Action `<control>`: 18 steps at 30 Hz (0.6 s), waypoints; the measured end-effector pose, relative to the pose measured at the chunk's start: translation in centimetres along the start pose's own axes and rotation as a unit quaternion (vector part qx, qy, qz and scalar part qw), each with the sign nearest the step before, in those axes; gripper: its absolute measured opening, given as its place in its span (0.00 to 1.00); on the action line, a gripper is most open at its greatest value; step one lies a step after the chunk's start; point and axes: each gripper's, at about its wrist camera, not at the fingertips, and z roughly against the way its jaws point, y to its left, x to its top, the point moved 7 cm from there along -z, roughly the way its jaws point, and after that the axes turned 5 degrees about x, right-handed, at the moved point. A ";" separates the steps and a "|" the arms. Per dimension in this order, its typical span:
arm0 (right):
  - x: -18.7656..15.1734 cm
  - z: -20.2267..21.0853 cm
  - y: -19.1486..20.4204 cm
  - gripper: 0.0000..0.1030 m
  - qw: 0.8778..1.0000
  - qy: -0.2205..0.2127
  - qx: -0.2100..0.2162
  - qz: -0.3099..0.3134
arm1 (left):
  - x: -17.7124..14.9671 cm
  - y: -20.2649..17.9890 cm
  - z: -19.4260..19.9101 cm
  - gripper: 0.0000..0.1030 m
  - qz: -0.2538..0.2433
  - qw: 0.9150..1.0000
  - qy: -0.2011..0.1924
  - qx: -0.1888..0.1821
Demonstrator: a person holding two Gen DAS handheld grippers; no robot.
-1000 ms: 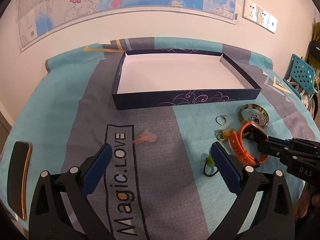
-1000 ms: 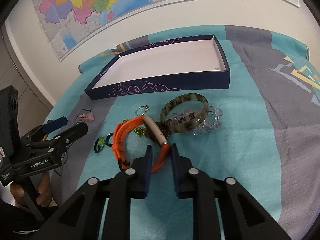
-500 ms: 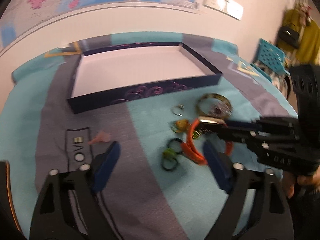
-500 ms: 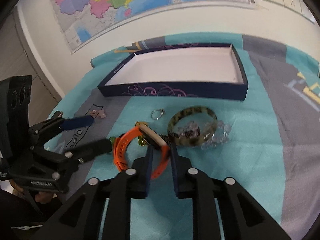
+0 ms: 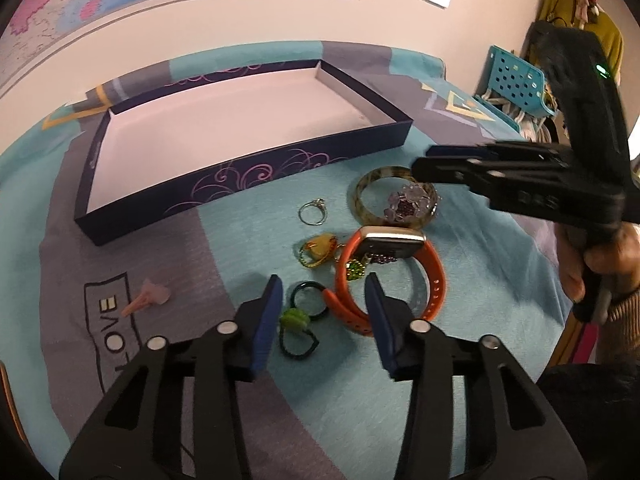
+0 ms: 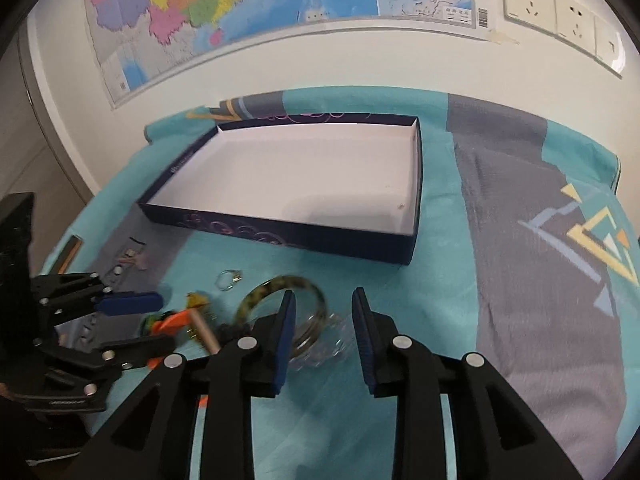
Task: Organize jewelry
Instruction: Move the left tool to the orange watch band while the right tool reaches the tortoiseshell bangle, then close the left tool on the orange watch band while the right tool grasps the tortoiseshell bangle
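A: Closing over a tangle, by the look. Left gripper half spread, just narrowed, pinching nothing yet, with the dark green ring and the near-left strap of the orange watch band both between the jaws.

B: Could nip 2 pieces at once, then. Might also drag the beaded chain draped inside the band, or the yellow pendant just beside it.

A: And the right gripper?

B: Partly spread too, just widened, gripping nothing. Hanging over the mottled bangle and the clear beads. Close to the left one, so could clash over the same heap.

A: Anything else around?

B: Silver ring beyond the pendant, pink piece off to the left, navy box farther back with nothing in it. No obstacle on the way there.
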 end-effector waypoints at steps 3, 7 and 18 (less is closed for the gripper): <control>0.2 -0.8 0.0 0.26 1.000 0.018 0.004 0.013 | 0.2 -0.4 -0.2 0.33 -0.013 1.000 0.006 0.000; -0.1 -1.9 0.4 0.23 0.998 0.050 0.004 0.038 | 0.3 -0.9 -0.5 0.29 -0.033 0.999 0.014 -0.001; 0.1 -1.7 0.8 0.07 0.998 0.044 0.015 0.049 | 0.6 -0.8 -0.5 0.08 -0.023 0.999 0.018 -0.016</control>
